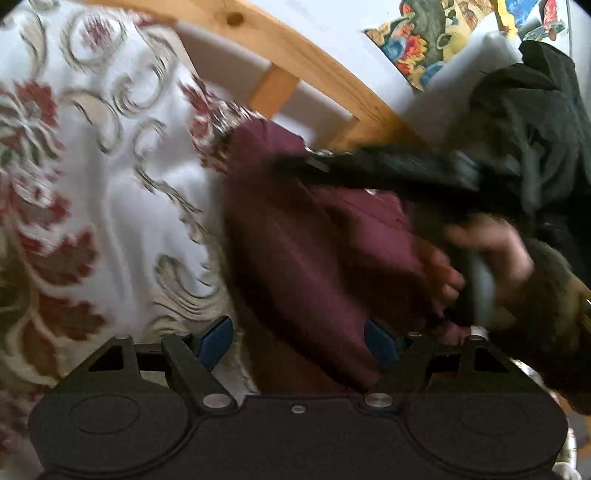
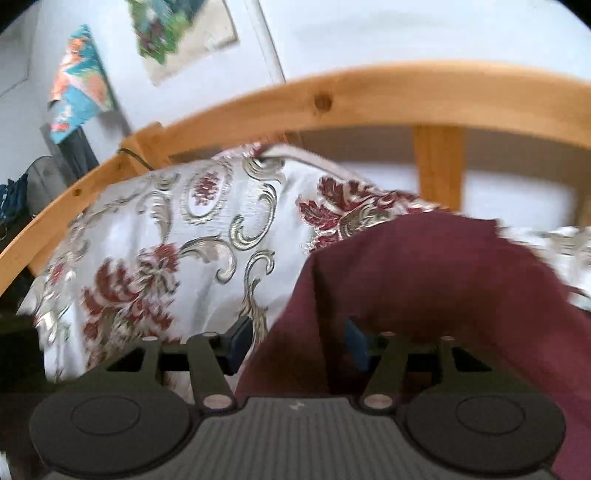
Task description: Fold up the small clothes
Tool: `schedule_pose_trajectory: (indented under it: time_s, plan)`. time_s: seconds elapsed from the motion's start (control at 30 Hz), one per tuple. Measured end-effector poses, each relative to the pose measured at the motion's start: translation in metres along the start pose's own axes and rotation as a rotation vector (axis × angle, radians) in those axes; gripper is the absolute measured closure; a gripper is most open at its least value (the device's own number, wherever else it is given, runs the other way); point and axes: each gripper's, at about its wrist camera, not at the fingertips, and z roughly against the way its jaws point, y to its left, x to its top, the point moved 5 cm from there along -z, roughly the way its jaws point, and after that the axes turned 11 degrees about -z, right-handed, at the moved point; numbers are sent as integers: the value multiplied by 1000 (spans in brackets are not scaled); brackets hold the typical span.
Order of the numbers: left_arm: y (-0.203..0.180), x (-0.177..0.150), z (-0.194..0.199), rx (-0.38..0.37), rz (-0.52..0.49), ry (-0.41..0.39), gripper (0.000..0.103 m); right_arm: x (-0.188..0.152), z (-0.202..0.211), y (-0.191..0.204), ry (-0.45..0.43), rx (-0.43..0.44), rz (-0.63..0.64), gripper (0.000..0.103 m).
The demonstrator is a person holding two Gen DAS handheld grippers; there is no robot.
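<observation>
Maroon garment (image 1: 295,258) bunched on the white floral bedspread (image 1: 110,192), lying between the spread blue pads of the left gripper (image 1: 299,339) and likewise draped between the spread pads of the right gripper (image 2: 295,343), neither pinching the cloth. Across the left view, blurred: right gripper body (image 1: 388,170) in the person's hand (image 1: 484,258), with dark jacket sleeve (image 1: 532,122) behind, covering the far part of the garment. Beyond the bedspread: pine bed rail (image 2: 369,96) with upright slat (image 2: 439,162), white wall (image 2: 406,33), colourful pictures (image 2: 77,85).
</observation>
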Motion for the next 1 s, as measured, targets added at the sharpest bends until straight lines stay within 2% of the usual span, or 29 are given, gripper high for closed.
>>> schedule_pose_trajectory:
  time_s: [0.03,0.07,0.17,0.3,0.37,0.47,0.63,0.67,0.73,0.77,0.8,1.0]
  plan:
    - [1,0,-4,-19,13,1,23,4,-11,0,24,5,1,93]
    - [2,0,-7,-47,28,-1,23,6,-15,-1,28,8,7,99]
    - [3,3,-17,-140,77,-22,23,10,-2,-13,-28,33,-5,99]
    - [6,8,-33,-262,168,-42,23,15,26,-41,-93,120,-87,99]
    - [9,14,-41,-304,213,-79,23,16,32,-52,-97,135,-111,99]
    - [21,24,-50,-307,298,-153,23,13,33,-64,-91,102,-128,99]
    - [41,36,-56,-237,362,-216,25,7,36,-72,-82,95,-139,99]
    - [43,39,-58,-227,376,-228,33,6,35,-72,-78,96,-138,99]
    - [48,44,-57,-198,382,-236,69,6,32,-69,-73,101,-128,99]
    - [51,45,-55,-173,386,-250,98,7,31,-67,-72,103,-120,99]
    - [56,45,-51,-147,393,-268,95,9,30,-63,-76,103,-104,99]
    - [62,40,-4,13,408,-445,97,28,13,-18,-135,159,11,99]
